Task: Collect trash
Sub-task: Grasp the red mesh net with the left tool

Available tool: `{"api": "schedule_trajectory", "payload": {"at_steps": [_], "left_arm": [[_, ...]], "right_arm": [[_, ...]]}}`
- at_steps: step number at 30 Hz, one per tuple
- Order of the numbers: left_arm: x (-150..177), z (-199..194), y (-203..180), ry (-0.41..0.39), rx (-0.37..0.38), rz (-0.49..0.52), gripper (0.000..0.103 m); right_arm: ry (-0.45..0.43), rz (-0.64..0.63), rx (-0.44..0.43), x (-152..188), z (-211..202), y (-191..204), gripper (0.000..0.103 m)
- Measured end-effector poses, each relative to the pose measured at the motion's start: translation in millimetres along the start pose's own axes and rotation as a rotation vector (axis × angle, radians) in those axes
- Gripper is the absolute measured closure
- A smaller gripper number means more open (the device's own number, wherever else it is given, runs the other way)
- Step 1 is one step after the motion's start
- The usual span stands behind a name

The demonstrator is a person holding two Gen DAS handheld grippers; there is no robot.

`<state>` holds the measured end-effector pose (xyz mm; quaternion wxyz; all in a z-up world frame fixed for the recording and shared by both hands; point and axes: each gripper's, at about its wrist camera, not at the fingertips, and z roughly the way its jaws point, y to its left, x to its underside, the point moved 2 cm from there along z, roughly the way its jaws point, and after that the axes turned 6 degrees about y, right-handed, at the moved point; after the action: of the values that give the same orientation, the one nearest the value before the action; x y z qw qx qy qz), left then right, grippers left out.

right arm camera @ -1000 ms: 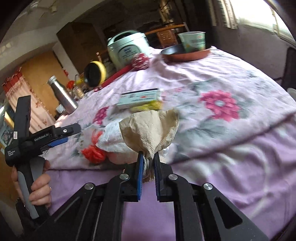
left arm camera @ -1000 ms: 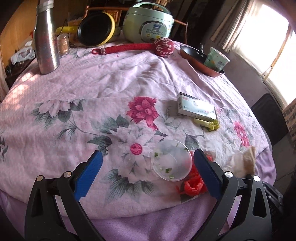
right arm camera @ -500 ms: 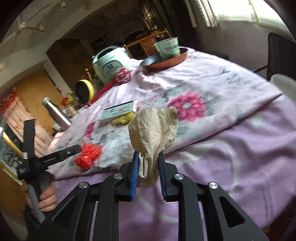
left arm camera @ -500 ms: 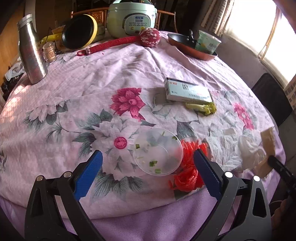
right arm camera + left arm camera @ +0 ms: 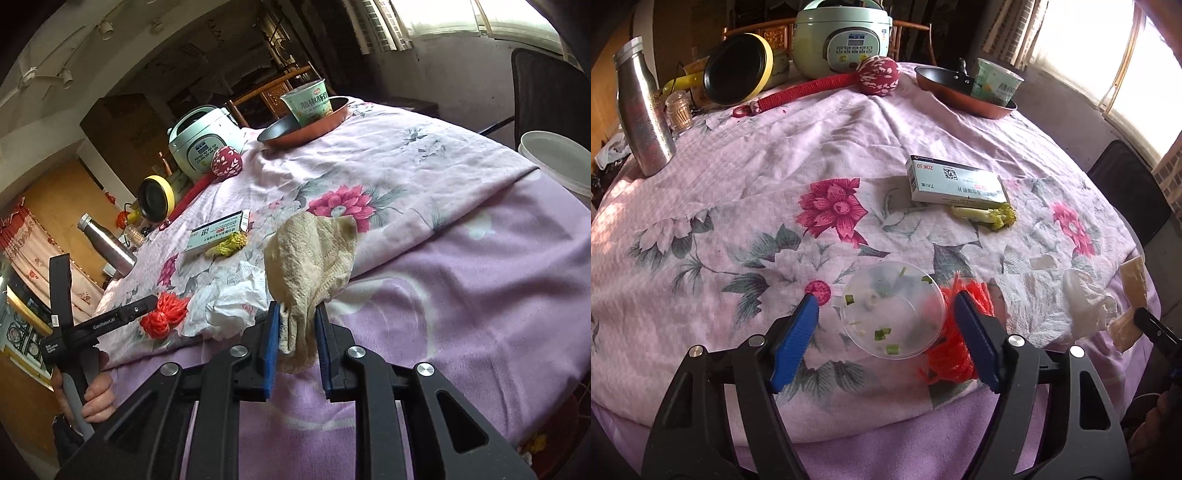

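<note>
Left gripper (image 5: 886,325), fingers spread fairly wide and just now narrowing, poised over a clear plastic cup (image 5: 892,310) flecked with bits of green onion; the cup lies between the blue pads without being pressed by them. Beside the cup, near the table's front edge, a red yarn pom-pom (image 5: 955,343), partly behind the right-hand finger. To its right, a crumpled white paper towel (image 5: 1045,295), also near the front edge. Further toward the table's middle, a medicine box (image 5: 955,182) with a celery stub (image 5: 988,217) just beside it.

Right gripper (image 5: 295,325), fingers narrow and closed on a brownish used paper towel (image 5: 310,254), which hangs bunched between the blue pads, off the flowered tablecloth (image 5: 388,162), over the front edge of the table. A hand (image 5: 94,397) grips the handle of the left gripper at the lower left of the right wrist view.

At the far edge: a rice cooker (image 5: 842,37), a red massage mallet (image 5: 877,76), a frying pan (image 5: 964,96) holding an instant-noodle cup (image 5: 997,83), and a steel bottle (image 5: 642,107). A white plastic bucket (image 5: 557,162) stands beyond the table's right edge.
</note>
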<state>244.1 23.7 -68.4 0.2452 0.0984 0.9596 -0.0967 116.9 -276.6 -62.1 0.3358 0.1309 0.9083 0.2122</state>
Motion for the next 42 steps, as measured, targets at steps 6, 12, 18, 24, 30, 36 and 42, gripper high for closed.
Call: {"api": "schedule_trajectory", "payload": {"at_steps": [6,12,18,24,30,36,42], "left_arm": [[-5.8,2.1,28.7,0.013,-0.025,-0.123,0.025],[-3.7,3.4,20.7,0.016,-0.055,-0.064,0.025],[-2.1,10.4,15.5,0.036,-0.098,-0.039,0.021],[-3.6,-5.3,34.4,-0.011,-0.014,-0.135,0.019],[10.3,-42.8,-1.8,-0.165,0.041,0.026,0.021],[26.7,-23.5,-51.4,-0.091,0.014,0.245,0.031],[23.2,4.3,-51.7,-0.010,-0.046,0.253,0.044]], "right_arm": [[-0.007,-0.005,-0.002,1.6,-3.3,0.9,0.082],[-0.008,0.000,-0.009,1.8,-4.0,-1.5,0.082],[-0.017,-0.003,-0.012,3.1,-8.4,-1.6,0.082],[-0.016,-0.008,-0.015,3.3,-9.3,-1.6,0.082],[-0.014,-0.009,-0.014,4.0,-10.0,-2.3,0.082],[-0.013,-0.006,-0.027,8.9,-15.8,-5.4,0.082],[-0.040,0.009,-0.040,14.4,-32.0,-13.0,0.082]]}}
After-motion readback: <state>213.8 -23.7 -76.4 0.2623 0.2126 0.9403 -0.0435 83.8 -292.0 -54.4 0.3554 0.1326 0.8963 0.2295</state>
